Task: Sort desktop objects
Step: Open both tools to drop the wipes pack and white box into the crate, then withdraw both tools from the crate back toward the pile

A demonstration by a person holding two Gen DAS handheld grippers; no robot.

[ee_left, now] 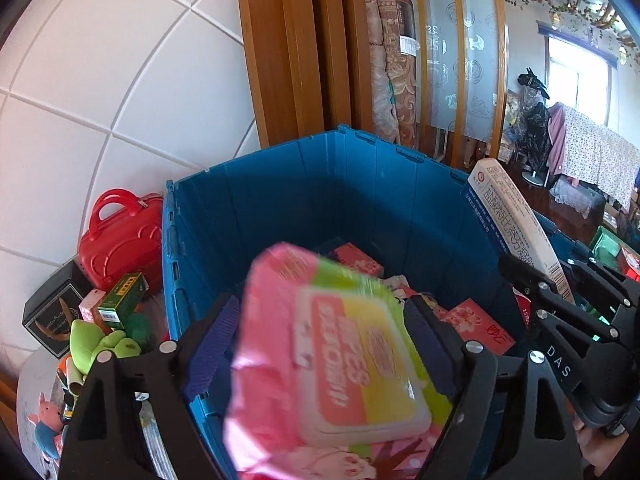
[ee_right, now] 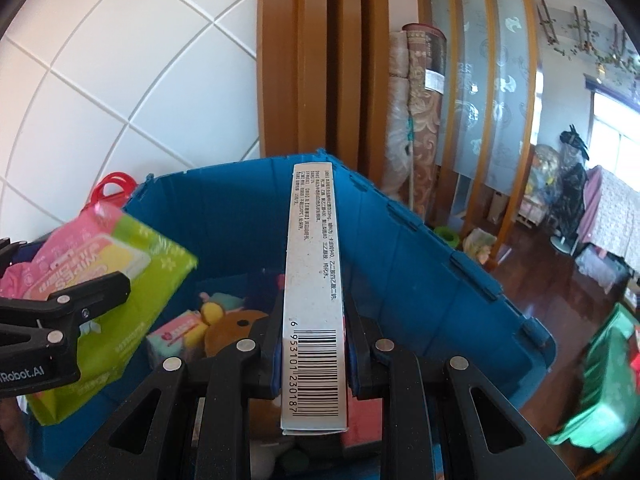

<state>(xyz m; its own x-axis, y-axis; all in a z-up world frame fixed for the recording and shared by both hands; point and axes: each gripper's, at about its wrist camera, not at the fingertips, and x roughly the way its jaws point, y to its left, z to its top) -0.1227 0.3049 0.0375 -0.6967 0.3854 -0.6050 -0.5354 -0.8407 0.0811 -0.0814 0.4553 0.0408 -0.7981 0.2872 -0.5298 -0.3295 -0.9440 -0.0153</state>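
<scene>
Both claws over the blue crate (ee_left: 280, 200)

Left gripper (ee_left: 320, 308) spread, blurred wipes pack (ee_left: 320, 352) loose between its pads; right gripper (ee_right: 316, 312) clamped on a long white box (ee_right: 312, 260) – both above the crate. Beside the crate, a red case (ee_left: 120, 236) – left wrist view only; inside the crate, plush toys (ee_right: 236, 324) – right wrist view only.

Blue crate (ee_left: 280, 200); pink-and-green wipes pack (ee_left: 320, 344); white barcoded box (ee_right: 314, 300).
</scene>
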